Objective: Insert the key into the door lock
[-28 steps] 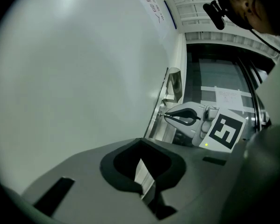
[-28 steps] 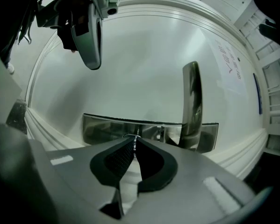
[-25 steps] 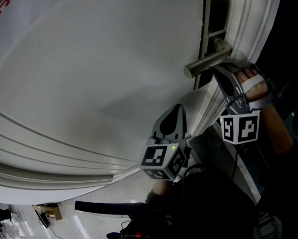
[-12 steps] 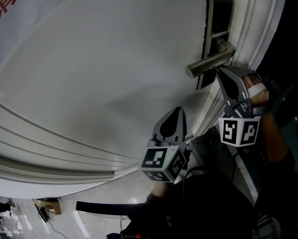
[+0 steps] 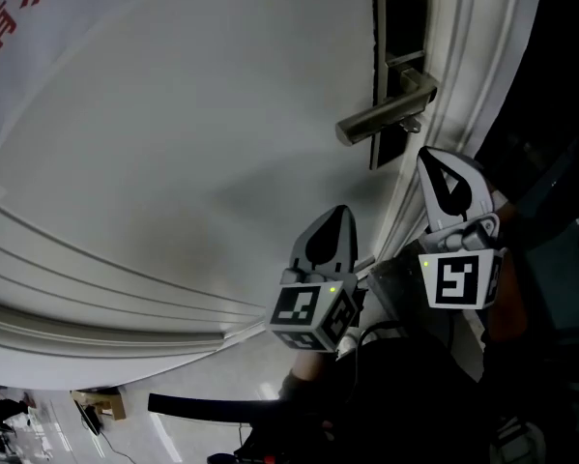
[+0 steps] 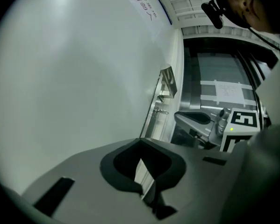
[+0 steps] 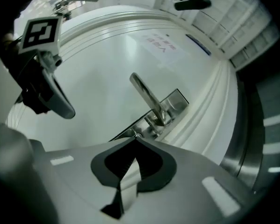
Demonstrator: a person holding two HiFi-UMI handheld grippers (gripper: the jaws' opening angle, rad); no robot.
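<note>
Key: none seen in either claw. A small stub [image 5: 411,124] sticks out of the lock plate [image 5: 399,17] just under the lever handle [image 5: 381,116], by the frame-side edge of the door [image 5: 192,124]; too small to say whether it is the key. My right claw [image 5: 427,156] sits just below the plate, jaws closed together, empty. Left claw [image 5: 341,211] is likewise closed on nothing, farther from the lock. Risk, as I judge it: closed tips nudge the stub or scrape the plate, and the lever crowds any approach. Writing: big red characters [image 5: 14,3] at the door's upper corner, cut off; a white notice [image 7: 161,45], unreadable.
</note>
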